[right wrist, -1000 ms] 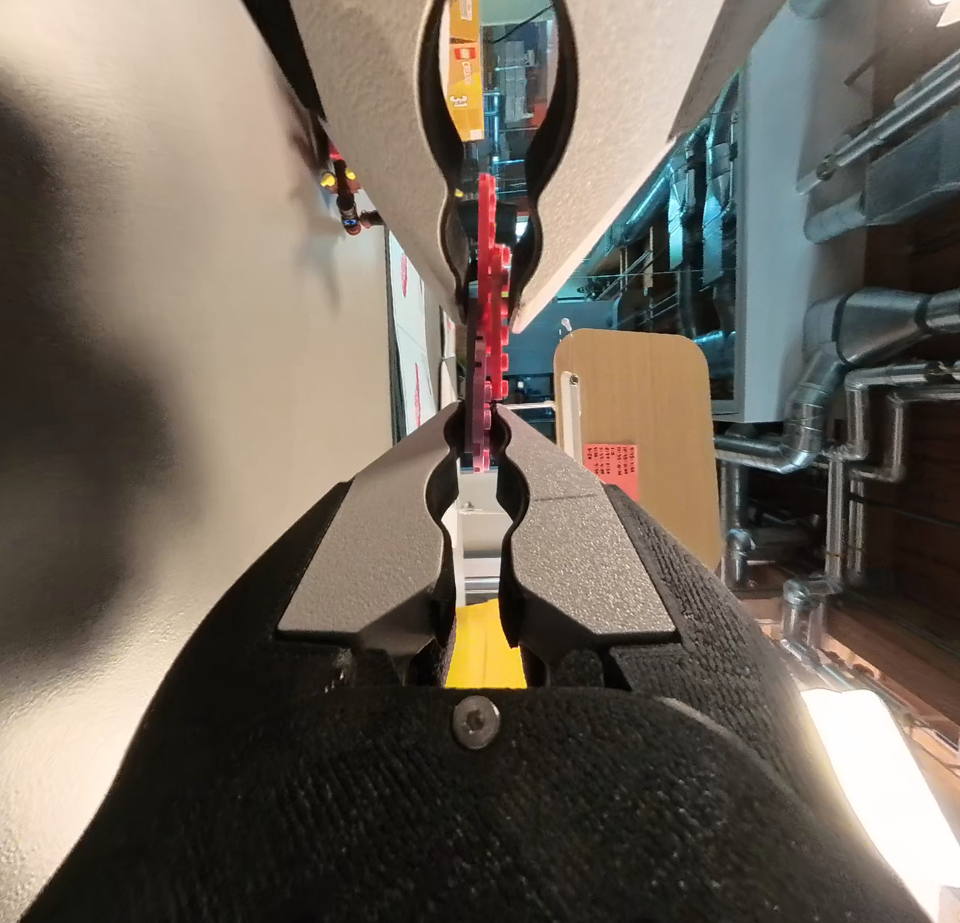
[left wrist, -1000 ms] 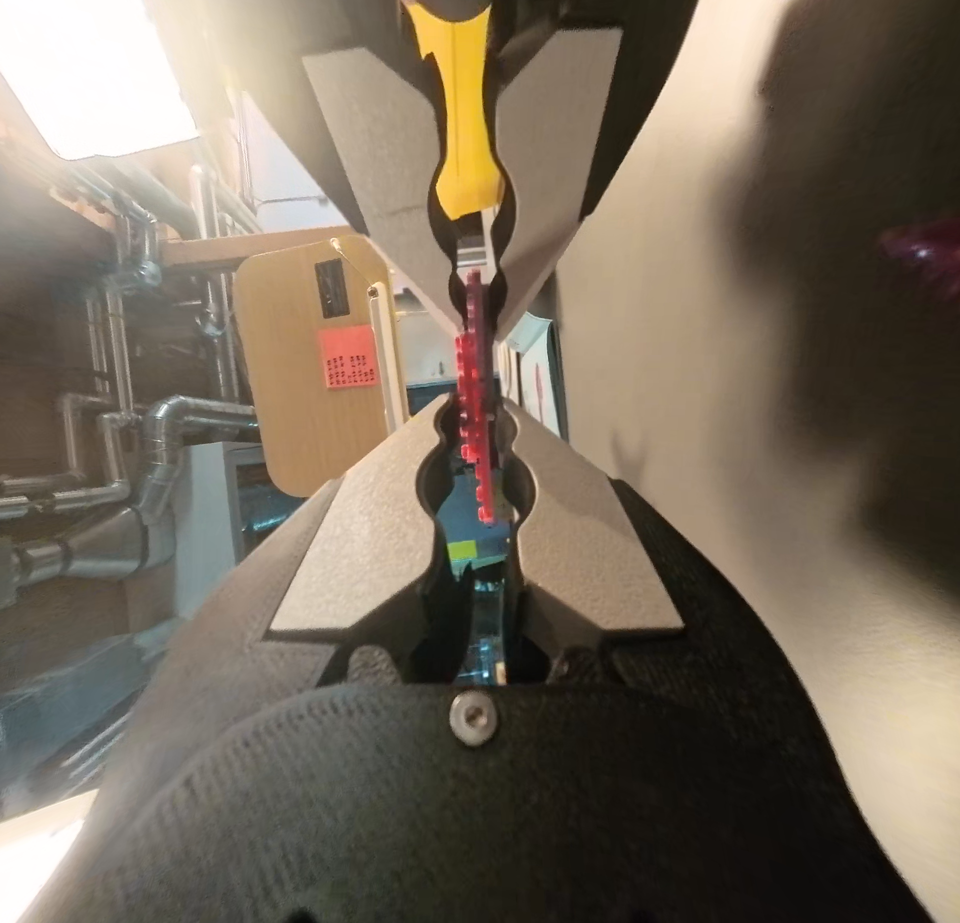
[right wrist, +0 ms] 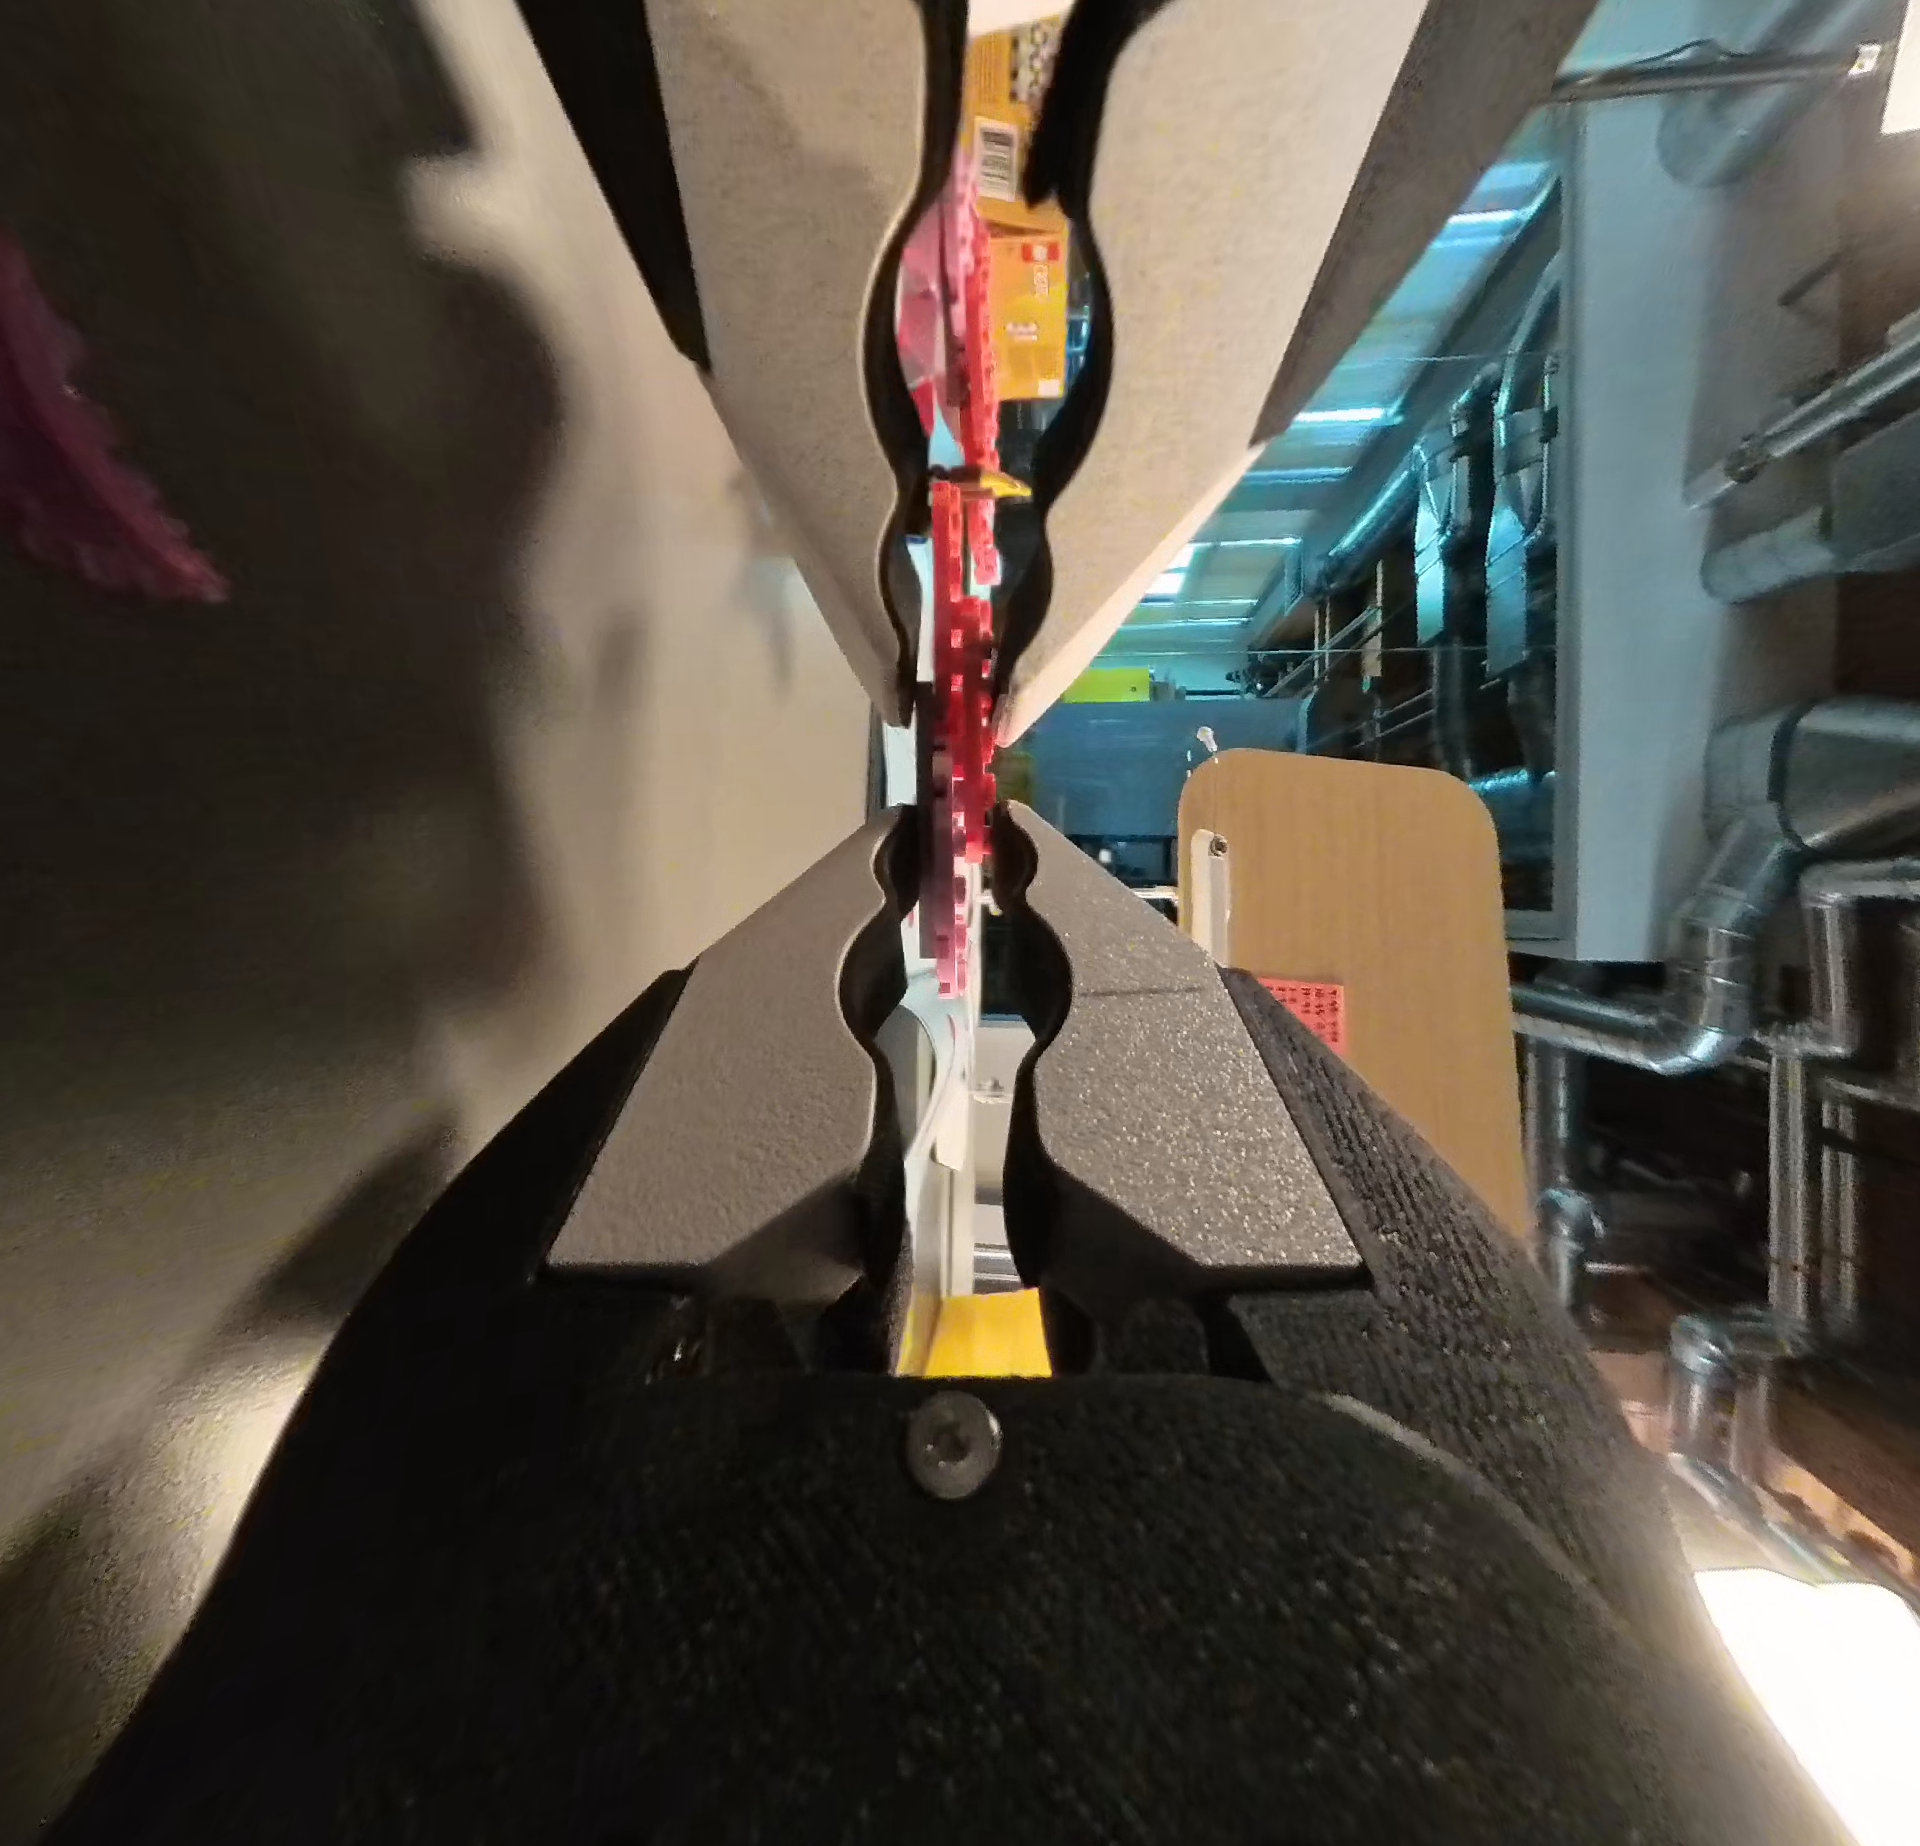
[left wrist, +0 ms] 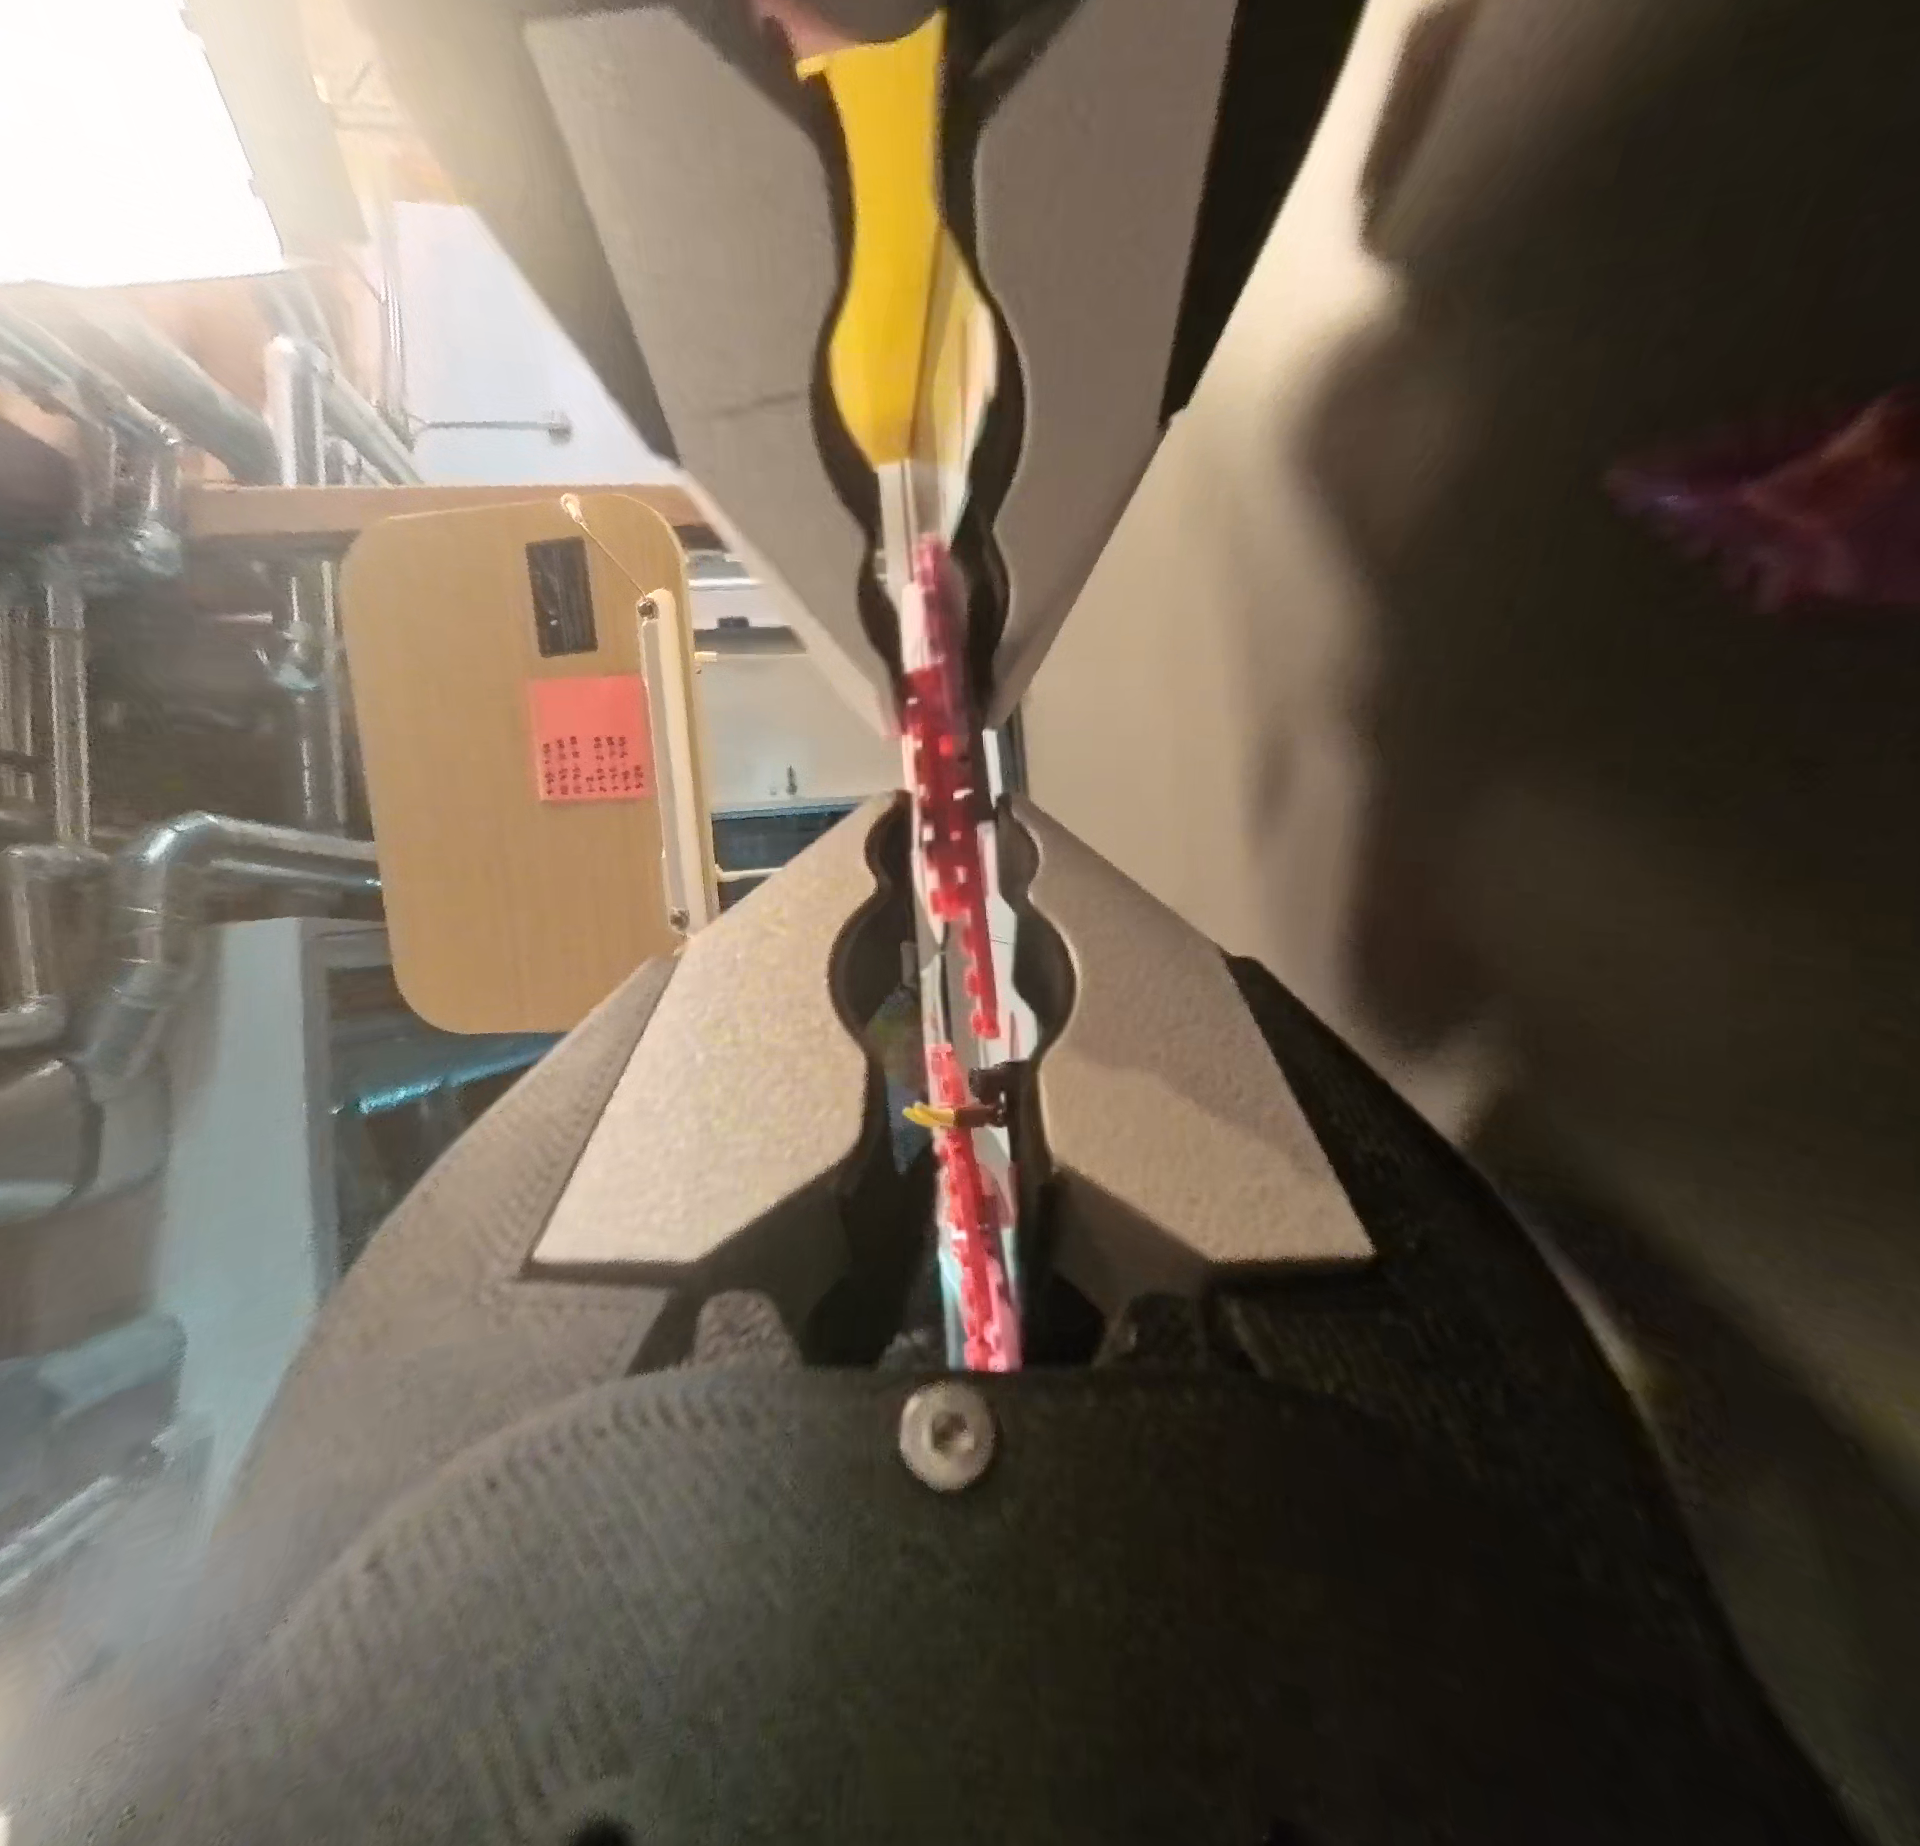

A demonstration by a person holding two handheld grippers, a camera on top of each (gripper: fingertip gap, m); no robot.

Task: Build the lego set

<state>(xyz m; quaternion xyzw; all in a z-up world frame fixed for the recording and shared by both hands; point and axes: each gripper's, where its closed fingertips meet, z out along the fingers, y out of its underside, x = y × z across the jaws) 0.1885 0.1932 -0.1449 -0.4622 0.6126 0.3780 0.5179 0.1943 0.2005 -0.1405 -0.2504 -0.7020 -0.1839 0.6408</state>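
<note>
- A thin red studded plastic brick plate is seen edge-on in the air, between the two grippers, which face each other tip to tip.
- The left gripper is nearly closed, and its grey fingertips appear pressed on one end of the plate.
- The right gripper is nearly closed too, and its grey pads are pressed on the other end.
- A wooden board with a pink note is seen behind, well apart.
- Only the thin edges are held, so the plate could slip or be twisted out if one gripper is turned against the other.
- The stacked layers could be split if they are bent.
</note>
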